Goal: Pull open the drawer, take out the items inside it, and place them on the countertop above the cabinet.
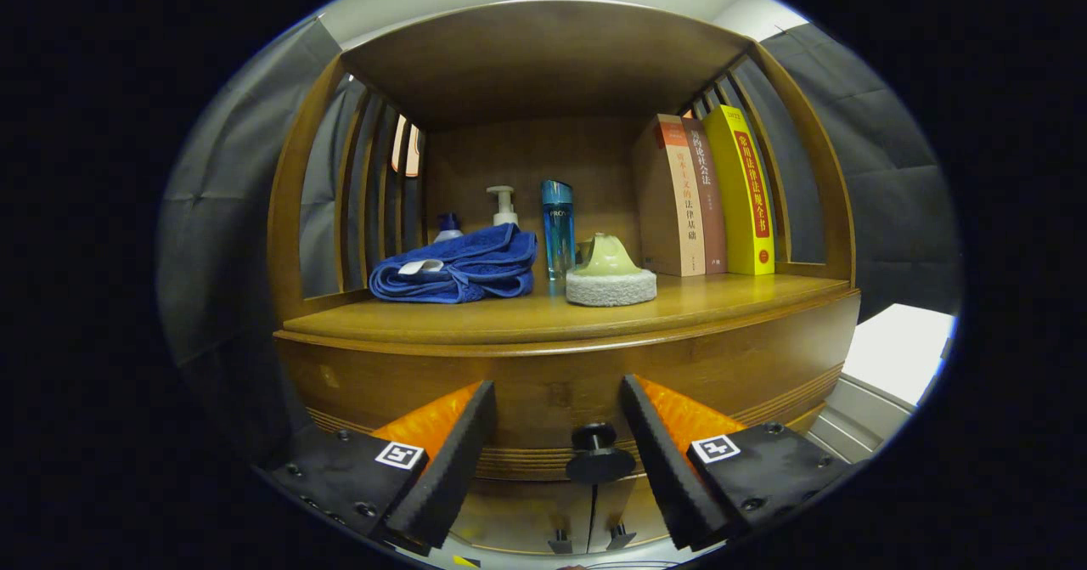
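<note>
- Dark and round, the drawer knob stands between the two fingers of the gripper, slightly beyond their tips; its stem points straight toward the camera.
- The jaws are spread wide and touch nothing.
- The wooden drawer front around the knob sits flush with the cabinet, closed.
- Above the knob, the countertop carries a blue towel, bottles and books.

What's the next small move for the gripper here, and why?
The drawer front is shut, its black knob sits between the open fingers, and a blue towel lies on the countertop. That fits a drawer about to be opened or one emptied and reshut. If opening, I'd probably close the fingers on the knob.
</note>
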